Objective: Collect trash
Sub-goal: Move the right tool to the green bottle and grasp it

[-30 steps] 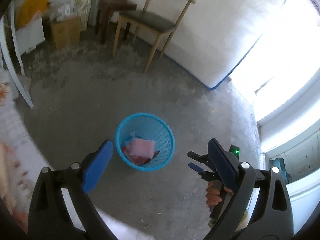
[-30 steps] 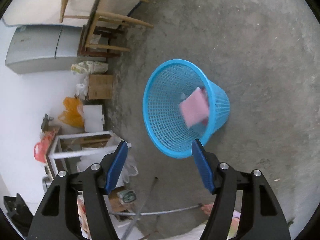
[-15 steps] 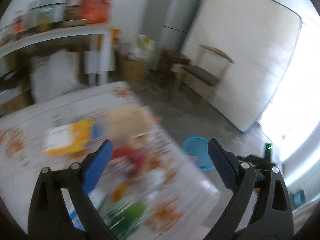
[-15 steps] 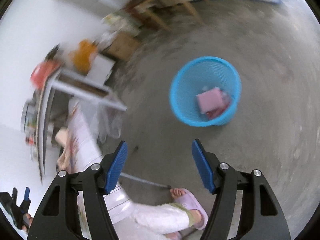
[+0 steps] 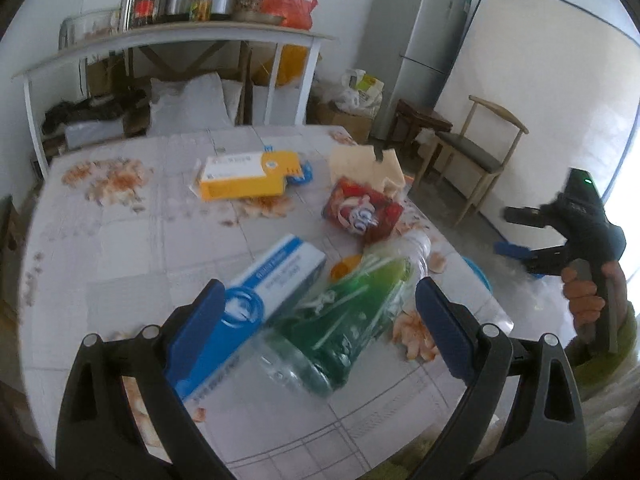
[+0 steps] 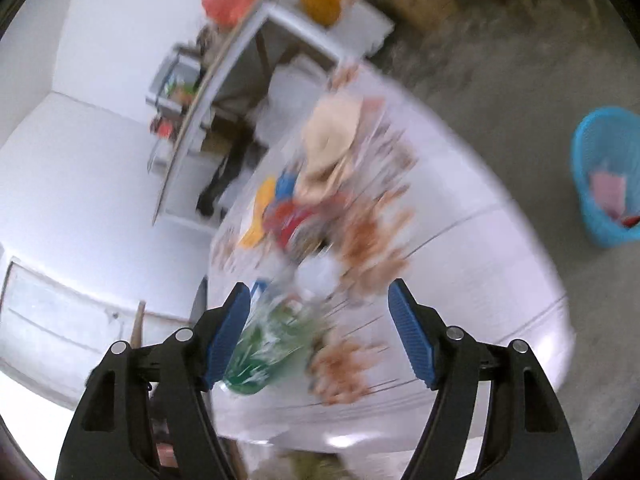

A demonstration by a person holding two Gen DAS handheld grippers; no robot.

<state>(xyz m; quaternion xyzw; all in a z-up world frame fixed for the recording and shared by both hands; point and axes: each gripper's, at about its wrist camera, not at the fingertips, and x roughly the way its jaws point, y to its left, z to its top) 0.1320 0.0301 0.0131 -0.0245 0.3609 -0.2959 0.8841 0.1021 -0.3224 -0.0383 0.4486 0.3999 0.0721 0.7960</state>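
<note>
Trash lies on a table with a floral cloth (image 5: 120, 248): a clear bottle with a green label (image 5: 352, 308), a blue and white box (image 5: 256, 304), a red snack bag (image 5: 362, 210), a yellow box (image 5: 240, 180) and torn cardboard (image 5: 366, 164). My left gripper (image 5: 316, 328) is open and empty, just above the bottle and blue box. My right gripper (image 6: 320, 332) is open and empty over the table; it also shows in the left wrist view (image 5: 520, 236), off the table's right edge. The right wrist view is blurred. The blue basket (image 6: 604, 176) stands on the floor with pink trash inside.
A white shelf table (image 5: 180, 36) with pots and a red bag stands behind the table. A grey fridge (image 5: 416, 48), a wooden chair (image 5: 476, 152) and a leaning mattress (image 5: 552, 92) are at the right. The floor is bare concrete (image 6: 500, 60).
Both grippers swung away from the blue basket on the floor to the table with the trash. Both stayed open and empty.
</note>
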